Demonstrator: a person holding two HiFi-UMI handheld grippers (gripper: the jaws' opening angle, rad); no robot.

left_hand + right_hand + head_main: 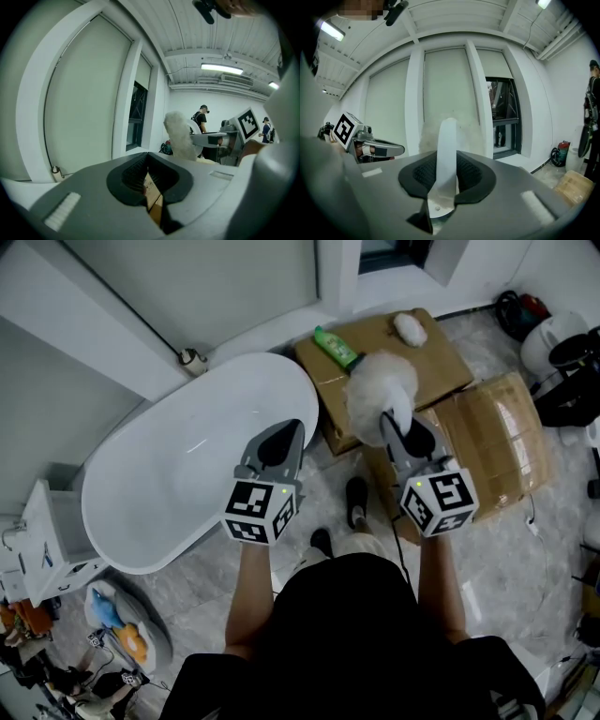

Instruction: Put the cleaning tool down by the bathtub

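The cleaning tool [380, 387] is a fluffy white duster on a flat white handle [447, 140]. My right gripper [390, 420] is shut on that handle and holds the tool out above the cardboard boxes, to the right of the bathtub. The white oval bathtub [178, 465] stands on the grey tiled floor at left. My left gripper [288, 427] hovers over the tub's right end, its jaws together with nothing between them. In the left gripper view the duster [178, 134] shows beyond my left gripper [147, 160].
Two cardboard boxes [492, 442] [441, 357] lie right of the tub; on the farther one are a green bottle [336, 346] and a white fluffy item [410, 327]. Toys and clutter [117, 629] sit at lower left beside a white cabinet [42, 540]. A person [201, 119] stands far off.
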